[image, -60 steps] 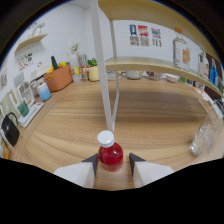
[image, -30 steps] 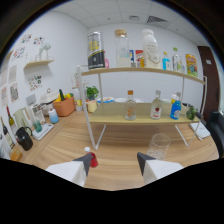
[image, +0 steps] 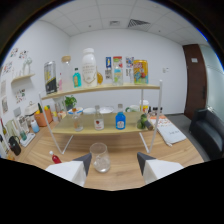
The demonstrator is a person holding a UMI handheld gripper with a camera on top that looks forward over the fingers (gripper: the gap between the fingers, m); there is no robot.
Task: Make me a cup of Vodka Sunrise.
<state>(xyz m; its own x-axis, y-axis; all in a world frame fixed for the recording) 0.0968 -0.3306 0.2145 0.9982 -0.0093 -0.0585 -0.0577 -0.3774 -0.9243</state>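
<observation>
Your tool [image: 114, 165] shows two pale grey, wedge-shaped fingers [image: 70, 171] with darker inner faces, seemingly plastic; black housing fills the view behind them.

Clear glass tumbler [image: 100, 157], glossy. Surface [image: 125, 175] pale wood, smooth, matt. Shelf [image: 107, 90] boards light wood on white metal posts. Fingers [image: 112, 170] matt pale plastic.

Wooden worktop [image: 125, 172] carries a clear glass [image: 100, 157], a red bottle [image: 55, 158], and a two-tier shelf [image: 102, 90] with bottles [image: 120, 120] and cartons [image: 140, 71].
</observation>
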